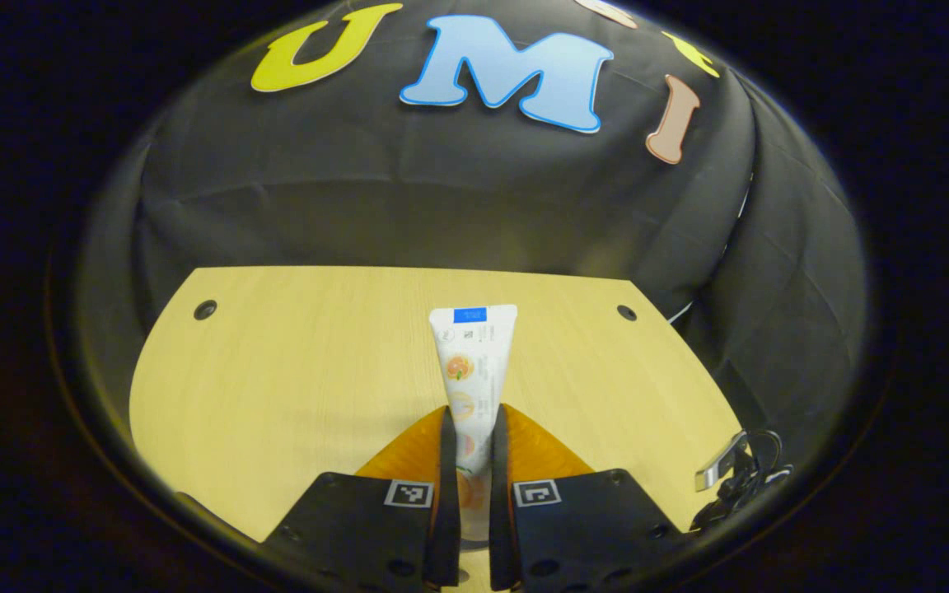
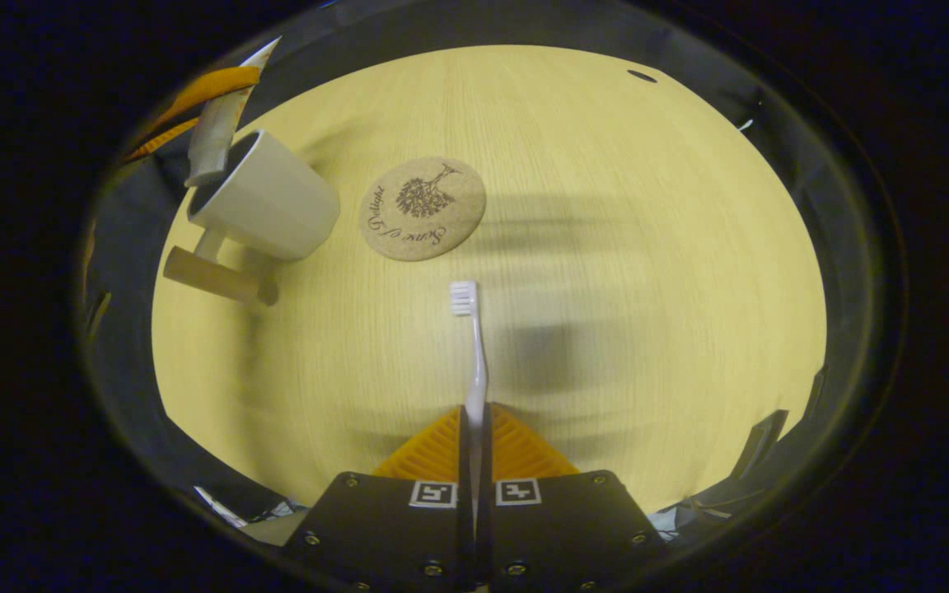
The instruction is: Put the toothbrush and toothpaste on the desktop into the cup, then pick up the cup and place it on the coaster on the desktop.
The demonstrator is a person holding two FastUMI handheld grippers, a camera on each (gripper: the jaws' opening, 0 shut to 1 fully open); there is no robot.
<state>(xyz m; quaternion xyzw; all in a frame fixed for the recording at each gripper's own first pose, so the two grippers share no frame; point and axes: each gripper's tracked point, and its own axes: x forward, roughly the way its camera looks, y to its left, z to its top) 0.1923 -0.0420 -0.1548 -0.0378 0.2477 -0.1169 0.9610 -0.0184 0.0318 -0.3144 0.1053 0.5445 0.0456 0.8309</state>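
Note:
My left gripper (image 1: 473,416) is shut on a white toothpaste tube (image 1: 474,346) with orange fruit prints, its flat crimped end pointing forward over the wooden table (image 1: 293,371). In the right gripper view, my right gripper (image 2: 474,409) is shut on the handle of a white toothbrush (image 2: 474,354), bristles forward, held above the table. A white cup (image 2: 264,198) with a wooden handle (image 2: 219,276) stands at the upper left. The toothpaste tube (image 2: 215,136) reaches into the cup's mouth, with the left gripper (image 2: 194,103) above it. A round cork coaster (image 2: 423,208) lies just right of the cup.
Black cloth hangs behind the table's far edge. Dark holes (image 1: 205,310) mark the tabletop's far corners. A metal clip with black cables (image 1: 726,465) sits off the table's right edge in the left gripper view. Bare tabletop (image 2: 647,247) spreads right of the coaster.

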